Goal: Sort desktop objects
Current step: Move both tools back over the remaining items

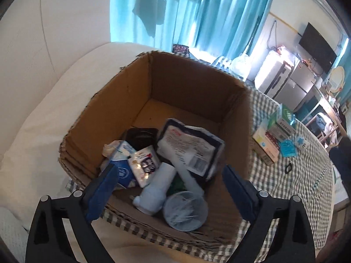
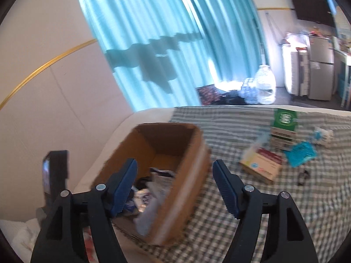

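Your cardboard box (image 1: pixel 122 100) sits open-topped at the left edge of the checked cloth (image 1: pixel 307 186), and a white bottle (image 1: pixel 156 188) lies inside near the front wall, long axis running from front wall toward the back, cap toward you. Your left gripper (image 1: pixel 169 188) hangs over it, jaws wide apart, gripping nothing. Your right gripper (image 2: pixel 175 188) (blurred view) is also parted and empty, straddling the box's right wall. Small cartons (image 2: pixel 261 164) lie toward the cloth's right side.

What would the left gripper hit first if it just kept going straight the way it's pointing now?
Most likely the white bottle or the clear round lid beside it, lying at the near end of the cardboard box. The left gripper is open and empty; depth is hard to judge.
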`<state>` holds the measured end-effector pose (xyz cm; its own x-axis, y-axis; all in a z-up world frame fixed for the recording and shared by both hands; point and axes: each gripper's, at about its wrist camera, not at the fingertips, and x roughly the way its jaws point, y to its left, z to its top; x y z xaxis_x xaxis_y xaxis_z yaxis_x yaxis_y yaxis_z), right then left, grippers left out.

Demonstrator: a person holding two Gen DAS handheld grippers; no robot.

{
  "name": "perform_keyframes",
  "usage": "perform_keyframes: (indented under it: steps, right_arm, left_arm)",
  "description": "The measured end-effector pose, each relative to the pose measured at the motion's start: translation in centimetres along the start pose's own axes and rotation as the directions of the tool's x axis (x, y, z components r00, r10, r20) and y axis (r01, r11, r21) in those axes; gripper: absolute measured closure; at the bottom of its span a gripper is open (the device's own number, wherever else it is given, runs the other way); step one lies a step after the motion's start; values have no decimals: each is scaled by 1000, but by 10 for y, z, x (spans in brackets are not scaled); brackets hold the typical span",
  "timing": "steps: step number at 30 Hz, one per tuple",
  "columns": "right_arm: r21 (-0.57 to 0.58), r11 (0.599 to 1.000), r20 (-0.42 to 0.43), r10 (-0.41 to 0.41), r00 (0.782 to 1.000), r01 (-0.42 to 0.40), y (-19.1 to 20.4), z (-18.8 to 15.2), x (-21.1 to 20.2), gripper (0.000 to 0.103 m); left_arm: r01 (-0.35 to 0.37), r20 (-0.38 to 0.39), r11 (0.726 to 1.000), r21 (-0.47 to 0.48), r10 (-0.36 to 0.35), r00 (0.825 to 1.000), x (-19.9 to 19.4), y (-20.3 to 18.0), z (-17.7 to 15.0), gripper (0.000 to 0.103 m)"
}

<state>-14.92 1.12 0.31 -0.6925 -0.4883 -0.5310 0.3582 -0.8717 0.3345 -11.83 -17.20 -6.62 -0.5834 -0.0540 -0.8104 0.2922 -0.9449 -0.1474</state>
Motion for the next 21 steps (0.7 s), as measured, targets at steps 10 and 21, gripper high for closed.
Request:
perform_keyframes:
  steps: [10,21]
  right_arm:
    - [63,954,20,-294,956,292,-109,-43,-73,32]
    - [137,937,-12,-323,946,322,-177,-72,-77,32]
  left_arm:
    - [141,36,964,226,-153,988,-22,-118,-43,0]
    - [105,-27,924,369,-102,994,18,-197,-85,0]
